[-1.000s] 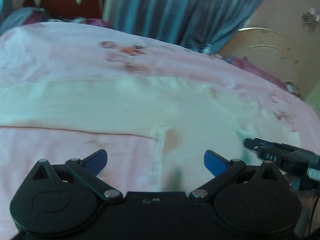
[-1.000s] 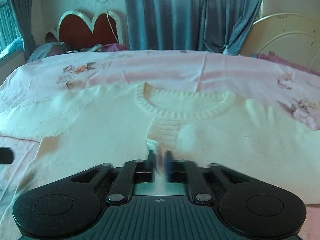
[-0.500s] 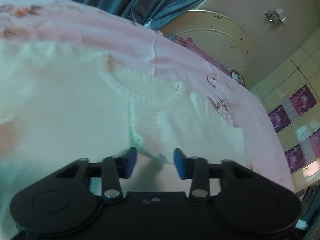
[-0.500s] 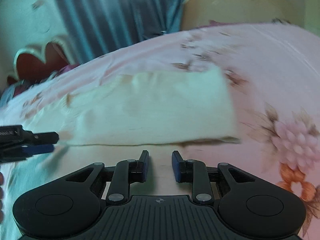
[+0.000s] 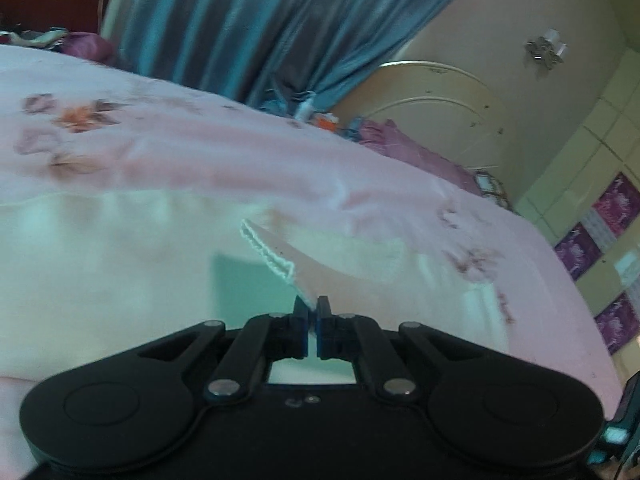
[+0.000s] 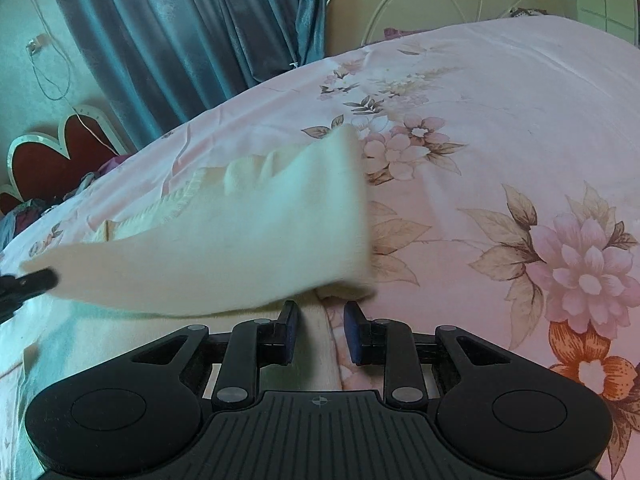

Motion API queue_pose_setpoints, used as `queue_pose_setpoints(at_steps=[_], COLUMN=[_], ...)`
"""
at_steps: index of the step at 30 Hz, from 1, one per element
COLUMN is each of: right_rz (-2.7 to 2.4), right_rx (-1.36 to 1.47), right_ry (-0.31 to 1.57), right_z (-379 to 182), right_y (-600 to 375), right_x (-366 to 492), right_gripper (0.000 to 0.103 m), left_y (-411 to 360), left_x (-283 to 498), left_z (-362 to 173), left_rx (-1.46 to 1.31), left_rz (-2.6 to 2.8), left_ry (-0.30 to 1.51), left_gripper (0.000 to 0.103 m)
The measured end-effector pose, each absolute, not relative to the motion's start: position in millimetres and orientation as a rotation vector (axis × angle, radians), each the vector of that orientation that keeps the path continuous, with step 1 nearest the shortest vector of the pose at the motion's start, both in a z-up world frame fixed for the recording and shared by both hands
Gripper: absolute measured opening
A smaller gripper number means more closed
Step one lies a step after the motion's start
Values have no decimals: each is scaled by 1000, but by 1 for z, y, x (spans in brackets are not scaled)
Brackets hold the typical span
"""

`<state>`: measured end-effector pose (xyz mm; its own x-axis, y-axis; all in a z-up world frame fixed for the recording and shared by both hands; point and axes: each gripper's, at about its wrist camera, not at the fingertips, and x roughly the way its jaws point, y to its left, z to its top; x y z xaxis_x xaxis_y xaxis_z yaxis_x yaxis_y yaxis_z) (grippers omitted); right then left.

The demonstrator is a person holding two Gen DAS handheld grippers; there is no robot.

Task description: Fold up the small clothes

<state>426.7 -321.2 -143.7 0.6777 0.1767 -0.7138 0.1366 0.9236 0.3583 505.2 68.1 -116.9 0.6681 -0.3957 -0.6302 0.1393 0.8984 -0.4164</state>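
Where jaws gaped earlier, left gripper (image 5: 312, 309) pinches sweater (image 5: 276, 258) hem.

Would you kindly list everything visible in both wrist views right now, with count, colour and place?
sweater: one, cream knit, on the bed, a sleeve folded over the body
bedsheet: one, pink with flowers, covering the bed
curtains: blue-grey, beyond the bed
headboard: one, red with a white scalloped edge, at the bed's far left
arched frame: one, cream, beyond the bed
wall tiles: purple-patterned, at the far right
left gripper: one, black with blue pads, shut on the sweater's hem
right gripper: one, black with blue pads, jaws apart over the sweater's edge
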Motion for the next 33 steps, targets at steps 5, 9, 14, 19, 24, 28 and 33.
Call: queue_pose_setpoints(at_steps=[5,9,14,19,24,28,33], right_rz=[19,18,8,22,43,82,129], right_rx=[352,323,297,254,180,180,140], right_ry=[839,839,806,815,824,734,816], right_z=[-141,-141,-139,-139,-141,-113,-128], right_y=[-315,-313,-309,-306,-303,-309,-293], right_x=[429,430,430,432,433,418,442], right_gripper=[26,26,9,3,3,3,3], left_y=[91,104,112,119,120,120,117], left_x=[496,493,499,499,502,502,500], left_z=[-123,-124,-133,-132,-141,-147,-147], left_rx=[-367,-388,-396,-406,-382,-373,-372], left_rz=[-265,-241,-228,-206,-190,-191,-180], left_ry=[790,790,814,791,831,837,828], left_gripper=[3,3,3,3,3,3,3])
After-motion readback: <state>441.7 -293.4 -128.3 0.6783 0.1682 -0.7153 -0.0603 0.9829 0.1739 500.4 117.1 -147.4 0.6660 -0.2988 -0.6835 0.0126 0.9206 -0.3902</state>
